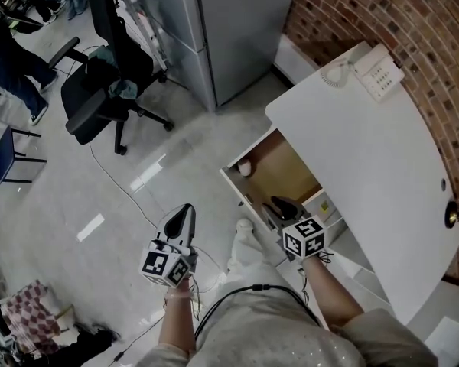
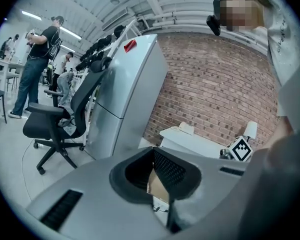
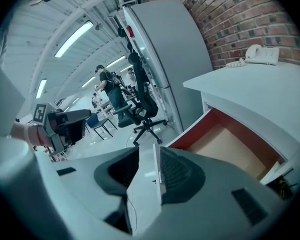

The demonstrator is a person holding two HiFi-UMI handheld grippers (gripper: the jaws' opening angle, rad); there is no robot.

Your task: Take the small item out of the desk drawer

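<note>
The white desk point(image 1: 367, 174) has its drawer point(image 1: 279, 170) pulled out, showing a bare wooden bottom. A small pale round item point(image 1: 245, 168) lies in the drawer's far left corner. My right gripper point(image 1: 281, 207) is at the drawer's front wall. In the right gripper view, that gripper point(image 3: 149, 149) is open, with the thin white edge of the drawer front point(image 3: 158, 169) between its jaws and a gap on the left side. My left gripper point(image 1: 185, 211) hangs over the floor left of the drawer. Its tips point(image 2: 153, 150) meet, shut on nothing.
A black office chair point(image 1: 99, 98) and a tall grey cabinet point(image 1: 229, 29) stand beyond the drawer. A white telephone point(image 1: 379, 71) sits on the desk's far corner against the brick wall point(image 1: 382, 14). A cable point(image 1: 115, 186) trails across the floor. People stand far off point(image 2: 37, 64).
</note>
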